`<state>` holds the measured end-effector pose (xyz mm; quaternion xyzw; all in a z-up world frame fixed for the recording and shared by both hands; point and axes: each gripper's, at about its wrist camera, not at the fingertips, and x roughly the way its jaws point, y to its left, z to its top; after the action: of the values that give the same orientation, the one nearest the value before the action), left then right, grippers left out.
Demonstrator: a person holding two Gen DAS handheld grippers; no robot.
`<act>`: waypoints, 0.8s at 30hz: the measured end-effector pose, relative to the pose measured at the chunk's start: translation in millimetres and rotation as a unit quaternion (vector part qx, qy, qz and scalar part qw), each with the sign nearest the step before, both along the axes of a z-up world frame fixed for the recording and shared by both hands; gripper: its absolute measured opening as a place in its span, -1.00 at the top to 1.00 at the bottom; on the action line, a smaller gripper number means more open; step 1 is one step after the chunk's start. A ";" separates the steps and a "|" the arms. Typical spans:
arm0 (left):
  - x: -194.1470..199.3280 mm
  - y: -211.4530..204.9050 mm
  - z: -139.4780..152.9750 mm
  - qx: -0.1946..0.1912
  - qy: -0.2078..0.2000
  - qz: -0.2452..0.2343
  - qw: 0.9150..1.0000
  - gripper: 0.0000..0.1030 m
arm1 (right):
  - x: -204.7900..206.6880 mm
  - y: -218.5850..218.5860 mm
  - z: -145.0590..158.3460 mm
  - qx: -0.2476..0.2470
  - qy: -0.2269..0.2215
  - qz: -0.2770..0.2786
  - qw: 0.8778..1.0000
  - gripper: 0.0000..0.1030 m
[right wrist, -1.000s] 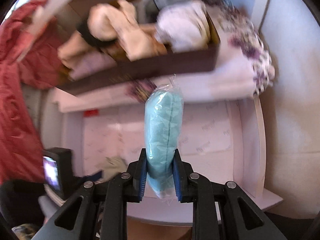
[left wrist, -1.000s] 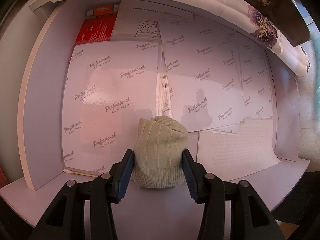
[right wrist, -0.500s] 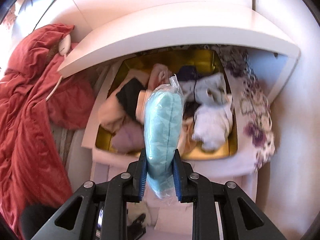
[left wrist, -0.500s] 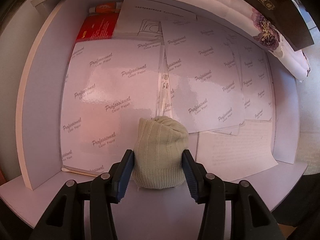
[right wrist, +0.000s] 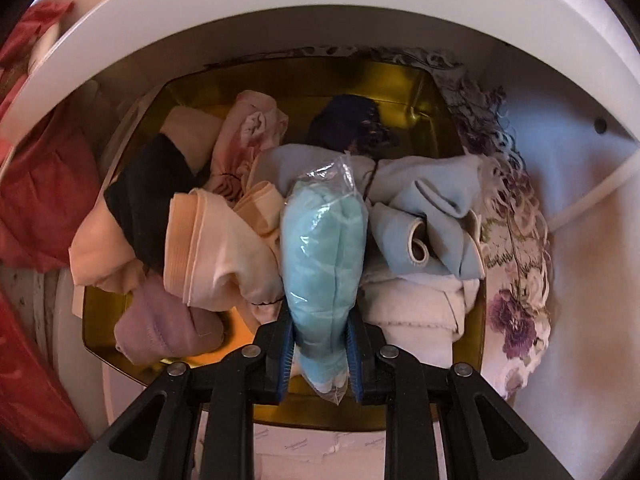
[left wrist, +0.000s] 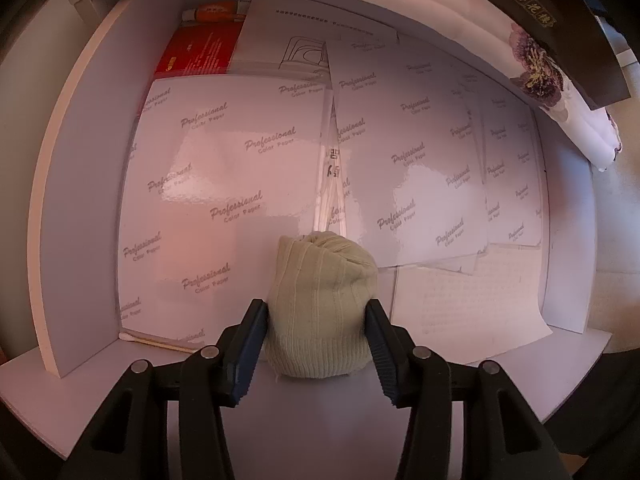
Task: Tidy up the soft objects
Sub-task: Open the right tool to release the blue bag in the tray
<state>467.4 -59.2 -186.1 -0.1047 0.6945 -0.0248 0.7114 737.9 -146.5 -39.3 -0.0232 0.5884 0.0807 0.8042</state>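
Your right gripper [right wrist: 320, 354] clamps a pale blue soft bundle sealed in clear plastic [right wrist: 323, 256], its blue pads pressed against both sides, the bundle standing out over a gold-lined box [right wrist: 400, 80] crowded with peach, pink, black, mauve and grey-blue garments [right wrist: 216, 248]. A white floral cloth [right wrist: 516, 280] lies under the box, beneath a white shelf edge [right wrist: 280, 4]. Your left gripper [left wrist: 318, 322] holds a rolled cream ribbed-knit sock [left wrist: 324, 300] between half-spread pads that touch its flanks, over a white shelf [left wrist: 320, 420] covered with glossy sheets printed "Professional Color Paper" [left wrist: 224, 176]; a red booklet [left wrist: 200, 50] lies at the back.
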 end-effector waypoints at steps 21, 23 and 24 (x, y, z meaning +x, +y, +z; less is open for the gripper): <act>-1.5 -4.9 3.9 0.009 -0.005 -0.008 1.000 0.01 | -19.8 4.4 10.9 0.019 -0.018 0.003 1.000 0.06; -1.4 -4.4 4.3 0.008 -0.005 -0.008 1.000 0.01 | -22.4 5.5 13.6 0.021 -0.021 0.005 1.000 -0.02; -1.6 -4.3 4.7 0.008 -0.005 -0.008 1.000 0.01 | -24.1 5.7 15.1 0.022 -0.023 0.006 0.999 -0.06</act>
<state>465.9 -63.4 -181.4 -0.0935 0.6917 -0.0253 0.7156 713.8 -140.8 -24.2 -0.0112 0.5675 0.0975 0.8175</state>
